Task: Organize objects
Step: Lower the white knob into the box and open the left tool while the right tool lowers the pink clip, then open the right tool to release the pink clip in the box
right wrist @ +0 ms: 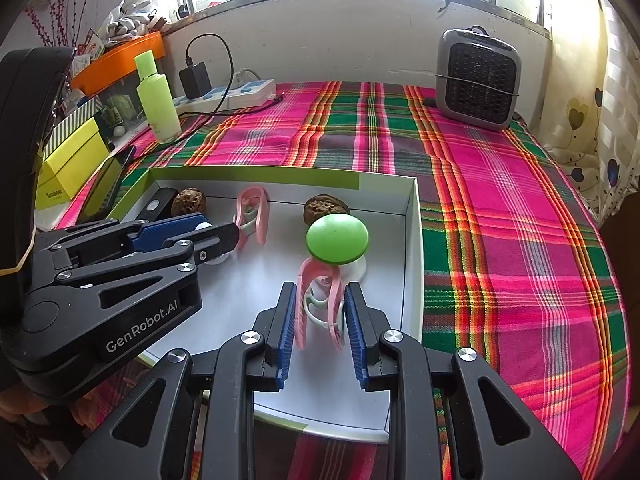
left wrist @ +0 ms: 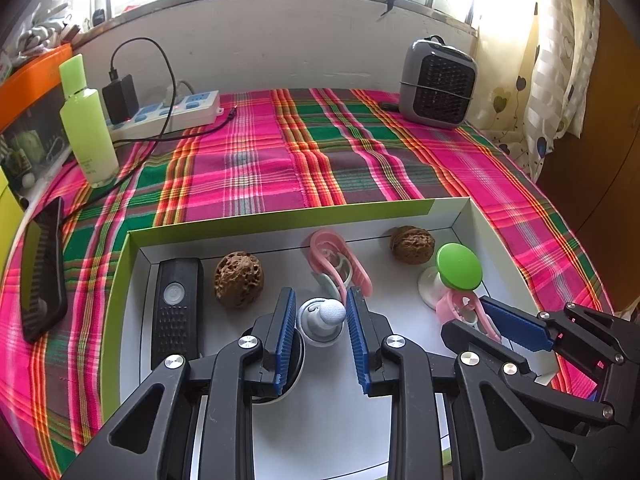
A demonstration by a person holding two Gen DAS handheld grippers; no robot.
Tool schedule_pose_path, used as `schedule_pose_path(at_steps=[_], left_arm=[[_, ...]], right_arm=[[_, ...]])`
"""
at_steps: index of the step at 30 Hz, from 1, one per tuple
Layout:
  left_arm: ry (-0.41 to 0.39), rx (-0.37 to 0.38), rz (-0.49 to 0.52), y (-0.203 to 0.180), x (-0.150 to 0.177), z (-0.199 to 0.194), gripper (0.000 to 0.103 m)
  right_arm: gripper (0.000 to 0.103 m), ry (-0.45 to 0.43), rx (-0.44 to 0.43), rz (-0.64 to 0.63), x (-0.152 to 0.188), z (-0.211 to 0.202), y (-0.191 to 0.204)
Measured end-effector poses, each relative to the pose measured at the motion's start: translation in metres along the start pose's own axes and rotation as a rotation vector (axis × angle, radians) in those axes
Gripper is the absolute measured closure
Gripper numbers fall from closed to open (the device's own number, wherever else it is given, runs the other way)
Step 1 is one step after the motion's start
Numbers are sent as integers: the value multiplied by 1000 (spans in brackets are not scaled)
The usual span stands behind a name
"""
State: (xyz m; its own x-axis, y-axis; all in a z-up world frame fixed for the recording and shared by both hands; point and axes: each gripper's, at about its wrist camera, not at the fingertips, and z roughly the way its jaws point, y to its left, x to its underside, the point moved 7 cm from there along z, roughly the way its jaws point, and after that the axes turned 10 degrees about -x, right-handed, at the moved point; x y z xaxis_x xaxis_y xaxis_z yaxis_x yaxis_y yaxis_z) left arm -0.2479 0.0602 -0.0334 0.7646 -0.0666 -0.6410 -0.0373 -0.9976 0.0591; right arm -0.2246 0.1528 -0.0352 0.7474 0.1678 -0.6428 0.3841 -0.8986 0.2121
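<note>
A white shallow box (left wrist: 464,210) lies on the plaid cloth. My left gripper (left wrist: 321,318) is down inside it, pads against a white knobbed suction hook (left wrist: 324,314). Also in the box are a black remote-like device (left wrist: 176,308), two walnuts (left wrist: 239,279) (left wrist: 412,244), a loose pink clip (left wrist: 340,264) and a green-capped hook (left wrist: 458,266). My right gripper (right wrist: 320,316) is shut on a second pink and pale green clip (right wrist: 320,300), just in front of the green-capped hook (right wrist: 336,240). It shows at the right of the left wrist view (left wrist: 480,320); the left gripper (right wrist: 224,240) shows at the left of the right wrist view.
Behind the box on the cloth stand a green bottle (left wrist: 86,128), a power strip with a black charger (left wrist: 172,110) and a grey fan heater (left wrist: 438,84). A dark phone (left wrist: 44,268) lies left of the box. A yellow carton (right wrist: 72,164) and orange bin (right wrist: 120,60) sit off the left edge.
</note>
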Motion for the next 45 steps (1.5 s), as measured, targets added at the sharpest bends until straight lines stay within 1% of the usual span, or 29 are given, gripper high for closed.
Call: schedule_pose_path(at_steps=[4,13,19,26,29,37,45], left_arm=[[5,-10,-4,1,0,0,74],[-2,-3,-11,3,0,-4,70],[-4,-5,-19,5,2,-8,68],[-8,-1,-28,9,4,-16,66],[-14,1,-35,11,5,-21,66],[-38,-8,-49,19,10,-37,65],[-49,-12,-73,30,23,-56,65]], right_arm=[[78,1,0,-1,0,0,0],[77,3,10,-7,3,-2,-1],[69,-3,6,-7,3,-6,3],[67,-12,8,-1,5,-12,4],[61,-19,9,3,6,-16,6],[60,-34,12,-8,10,-26,15],[60,-54,7,-13,18,-38,27]])
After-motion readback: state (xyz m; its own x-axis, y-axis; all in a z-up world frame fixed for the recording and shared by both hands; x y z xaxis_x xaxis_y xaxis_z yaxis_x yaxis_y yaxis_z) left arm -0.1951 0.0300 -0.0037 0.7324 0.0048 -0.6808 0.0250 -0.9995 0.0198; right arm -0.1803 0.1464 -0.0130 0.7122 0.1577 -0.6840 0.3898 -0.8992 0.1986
